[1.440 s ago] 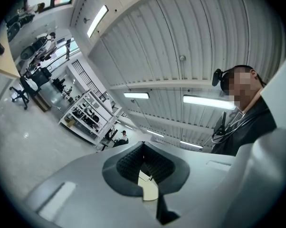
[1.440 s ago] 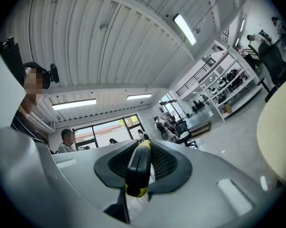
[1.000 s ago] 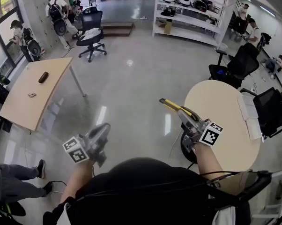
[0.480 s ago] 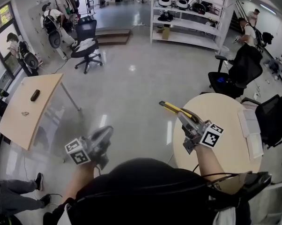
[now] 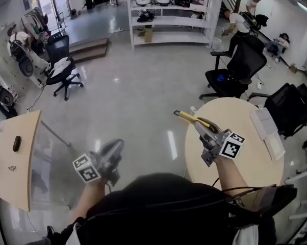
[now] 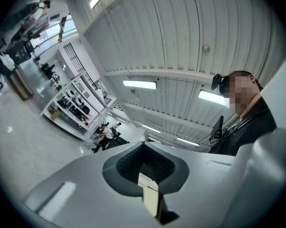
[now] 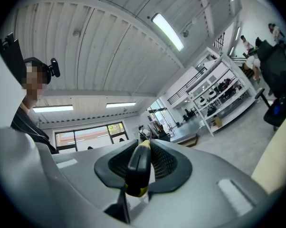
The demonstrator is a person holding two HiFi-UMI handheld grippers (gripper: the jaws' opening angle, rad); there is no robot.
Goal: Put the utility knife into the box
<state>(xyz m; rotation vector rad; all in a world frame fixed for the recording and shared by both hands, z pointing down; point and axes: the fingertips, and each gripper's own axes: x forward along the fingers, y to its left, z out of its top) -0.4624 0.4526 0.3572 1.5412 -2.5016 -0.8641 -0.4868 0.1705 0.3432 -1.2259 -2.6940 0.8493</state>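
r gripper holds utility knife past round table edge.

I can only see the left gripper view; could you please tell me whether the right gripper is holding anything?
Observer: Yes, the right gripper is shut on a yellow and black utility knife.
Operator: Thank you. What is near it?
Observer: In the head view it shows over the left rim of a round table.
Operator: Is anything on that table?
Observer: A flat white thing lies near its right edge; I cannot tell what it is.
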